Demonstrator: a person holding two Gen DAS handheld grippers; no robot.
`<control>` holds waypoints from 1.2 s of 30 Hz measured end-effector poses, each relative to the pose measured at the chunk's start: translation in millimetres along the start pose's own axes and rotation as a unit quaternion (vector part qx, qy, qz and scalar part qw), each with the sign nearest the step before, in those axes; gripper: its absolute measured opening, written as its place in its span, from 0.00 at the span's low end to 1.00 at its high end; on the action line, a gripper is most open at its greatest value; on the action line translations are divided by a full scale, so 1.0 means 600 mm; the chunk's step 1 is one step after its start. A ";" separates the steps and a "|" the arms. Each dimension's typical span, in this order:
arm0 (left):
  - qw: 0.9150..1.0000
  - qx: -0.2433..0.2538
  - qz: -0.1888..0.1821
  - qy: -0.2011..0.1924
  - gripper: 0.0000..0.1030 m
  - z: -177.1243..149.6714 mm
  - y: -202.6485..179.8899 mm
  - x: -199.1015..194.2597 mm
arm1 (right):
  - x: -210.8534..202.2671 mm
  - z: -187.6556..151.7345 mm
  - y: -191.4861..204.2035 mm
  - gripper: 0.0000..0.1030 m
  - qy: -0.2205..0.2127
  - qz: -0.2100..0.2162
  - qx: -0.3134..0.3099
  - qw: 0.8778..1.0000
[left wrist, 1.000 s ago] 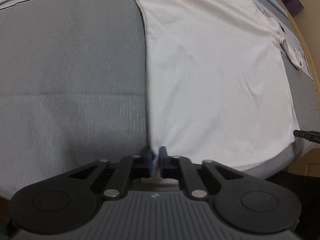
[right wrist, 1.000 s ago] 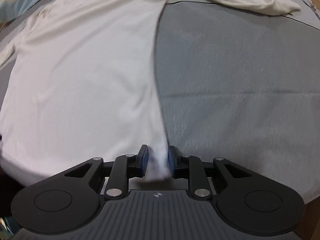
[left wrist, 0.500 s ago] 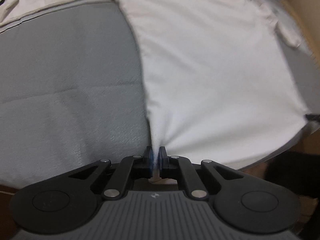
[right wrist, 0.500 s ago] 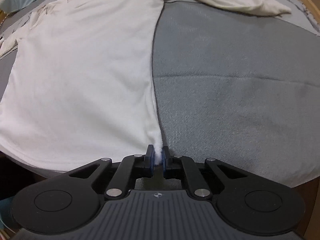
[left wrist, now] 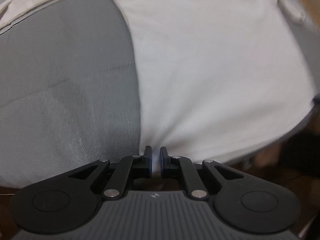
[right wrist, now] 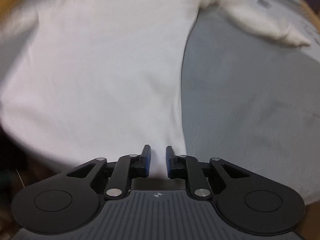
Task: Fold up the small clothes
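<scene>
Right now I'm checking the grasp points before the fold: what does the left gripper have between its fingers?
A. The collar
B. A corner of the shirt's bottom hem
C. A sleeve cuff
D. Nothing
B: the left gripper pinches the white shirt at its near hem corner.

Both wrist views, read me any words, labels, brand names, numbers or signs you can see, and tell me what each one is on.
No readable text in either view.
Left gripper: a small emblem on its ribbed body, a symbol, no letters.
Right gripper: the same kind of emblem, no letters.
White shirt: plain, no print or label visible.
Grey bed cover: dark marks near the far edge, too blurred to read.
</scene>
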State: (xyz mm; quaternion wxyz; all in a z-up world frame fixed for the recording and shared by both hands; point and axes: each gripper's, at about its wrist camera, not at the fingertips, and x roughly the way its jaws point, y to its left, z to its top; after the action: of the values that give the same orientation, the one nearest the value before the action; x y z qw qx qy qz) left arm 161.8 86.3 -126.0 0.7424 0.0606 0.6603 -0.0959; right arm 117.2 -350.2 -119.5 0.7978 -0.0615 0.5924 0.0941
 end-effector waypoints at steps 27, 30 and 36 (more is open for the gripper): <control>0.991 -0.022 0.011 -0.133 0.35 0.125 -0.028 -0.065 | -0.039 0.071 0.046 0.20 -0.120 -0.034 -0.019 0.992; 0.987 -0.036 0.024 -0.157 0.41 0.136 -0.023 -0.062 | -0.053 0.093 0.057 0.20 -0.162 -0.047 -0.001 0.986; 0.975 -0.063 0.045 -0.206 0.60 0.106 -0.029 -0.127 | -0.094 0.132 0.098 0.21 -0.237 -0.061 0.017 0.969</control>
State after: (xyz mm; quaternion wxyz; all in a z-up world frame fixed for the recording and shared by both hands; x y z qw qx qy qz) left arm 210.9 60.3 -41.9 0.8685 0.0224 0.4941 -0.0316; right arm 162.0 -280.5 -41.8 0.9206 -0.0597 0.3831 0.0474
